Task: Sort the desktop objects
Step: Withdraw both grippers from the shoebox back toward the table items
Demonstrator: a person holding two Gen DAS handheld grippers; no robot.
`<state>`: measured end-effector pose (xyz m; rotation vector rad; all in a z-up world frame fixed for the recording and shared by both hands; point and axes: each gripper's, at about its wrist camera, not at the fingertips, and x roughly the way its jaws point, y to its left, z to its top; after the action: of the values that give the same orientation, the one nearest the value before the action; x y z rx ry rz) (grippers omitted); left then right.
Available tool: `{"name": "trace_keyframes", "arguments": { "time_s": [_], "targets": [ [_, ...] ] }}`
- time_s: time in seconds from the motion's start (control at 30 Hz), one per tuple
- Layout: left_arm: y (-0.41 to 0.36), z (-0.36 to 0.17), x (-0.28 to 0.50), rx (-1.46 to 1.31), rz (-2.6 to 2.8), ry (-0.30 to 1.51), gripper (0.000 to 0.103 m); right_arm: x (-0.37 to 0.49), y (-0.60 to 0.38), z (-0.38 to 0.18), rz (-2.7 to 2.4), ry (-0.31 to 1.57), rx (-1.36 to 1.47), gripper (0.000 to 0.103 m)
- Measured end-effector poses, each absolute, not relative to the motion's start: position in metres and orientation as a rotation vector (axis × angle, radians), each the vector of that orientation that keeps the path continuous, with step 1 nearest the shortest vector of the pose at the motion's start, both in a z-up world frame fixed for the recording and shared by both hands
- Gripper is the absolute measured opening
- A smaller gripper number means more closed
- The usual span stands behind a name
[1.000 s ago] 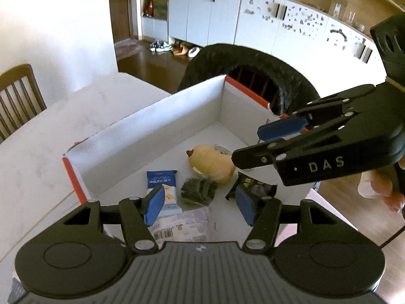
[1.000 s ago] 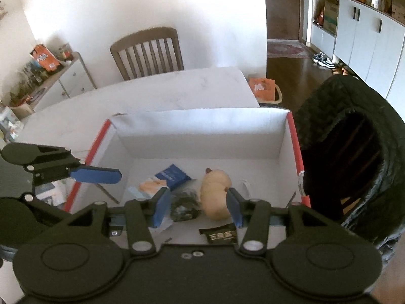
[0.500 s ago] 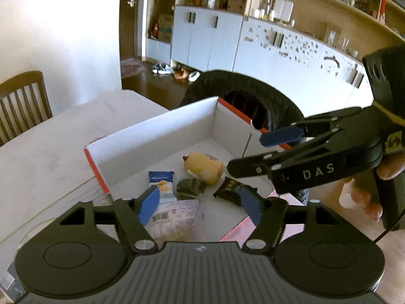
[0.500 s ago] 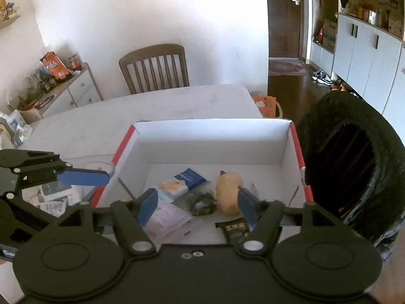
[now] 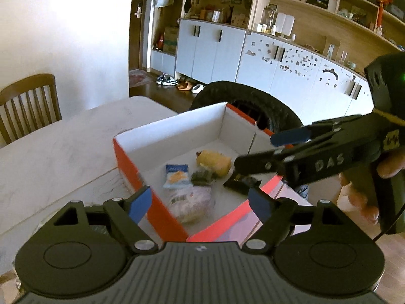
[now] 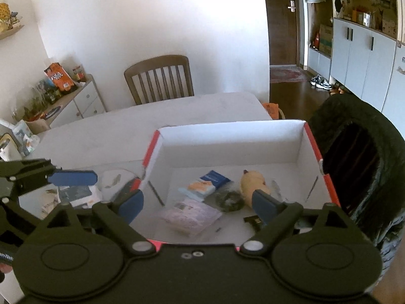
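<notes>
L gripper (image 5: 200, 204): jaws wide apart, have just been opening, nothing btwn the blue pads, nothing held. R gripper (image 6: 197, 204): jaws spread wider still, also just been opening, empty.

Both sit at the near edge of the box (image 6: 227, 131), a white cardboard box w/ red rim, on the pale table (image 6: 101, 136).

Inside the box: clear plastic pouch (image 6: 191, 215) near the front wall; behind it a blue-orange snack pack (image 6: 206, 186); dark green wad (image 6: 227, 200) beside that; tan plush toy (image 6: 253, 182) right of the wad; black sachet (image 5: 240, 182) by the front-right corner.

Left of the box, outside: loose packets (image 6: 76, 193) on the table. Wooden chair (image 6: 159, 78) beyond the box's far side; black-draped chair (image 6: 359, 152) right of it.
</notes>
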<state>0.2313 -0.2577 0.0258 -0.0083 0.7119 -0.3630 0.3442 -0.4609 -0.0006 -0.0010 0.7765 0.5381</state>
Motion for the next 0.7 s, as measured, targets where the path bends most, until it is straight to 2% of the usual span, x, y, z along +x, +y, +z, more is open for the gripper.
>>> {"name": "trace_keyframes", "arguments": {
  "time_s": [0.13, 0.27, 0.7],
  "targets": [
    [-0.240, 0.020, 0.219, -0.016, -0.358, 0.717, 0.087, 0.334, -0.447, 0.002, 0.543, 0.772, 0.015, 0.098],
    [-0.219, 0.016, 0.204, -0.019, -0.349, 0.713, 0.098, 0.322, -0.425, 0.002, 0.554, 0.766, 0.004, 0.099],
    [-0.139, 0.002, 0.159, -0.067, -0.290, 0.735, 0.099, 0.299, -0.343, -0.004, 0.595, 0.762, -0.010, 0.101]
  ]
}}
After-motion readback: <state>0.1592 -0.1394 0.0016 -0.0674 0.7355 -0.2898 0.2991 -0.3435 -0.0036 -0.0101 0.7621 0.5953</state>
